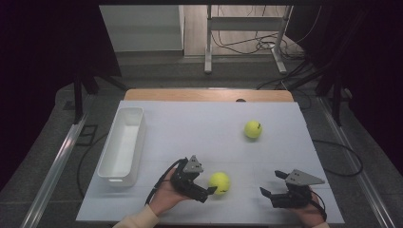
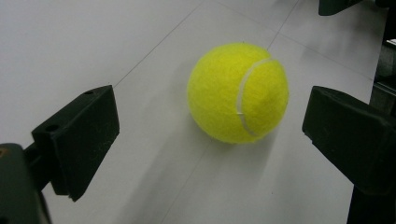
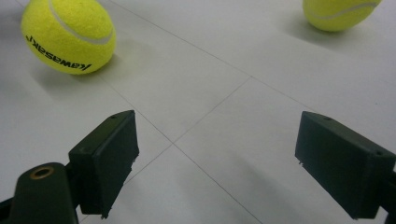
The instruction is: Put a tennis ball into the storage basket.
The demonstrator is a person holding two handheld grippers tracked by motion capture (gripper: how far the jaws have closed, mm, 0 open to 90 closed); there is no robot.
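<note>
Two tennis balls on the white table top (image 1: 190,123), one bin. Far left: a white rectangular bin (image 1: 122,145), long side running away from the person, standing near the table's left edge; its inside looks bare, no ball in it.

Right of the bin, at the near edge: left hand (image 1: 166,194) comes in from the bottom, sleeve visible, palm under the left gripper (image 1: 213,190). The gripper lies low and about level, pointing to the right across the table. Its jaws stand wide apart and grip nothing. The near tennis ball (image 1: 219,183) rests on the table just ahead of the tips, partly between them; in the left gripper view the ball (image 2: 238,92) sits clear of both pads, a gap on each side, closer to the right-hand one.

Farther right and toward the back: the second tennis ball (image 1: 253,128), alone on the table, well apart from both grippers.

Far right, near edge: right hand (image 1: 311,213) holds the right gripper (image 1: 272,183) low, pointing leftward and a little away. Jaws wide apart, empty; bare table between them in the right gripper view.
</note>
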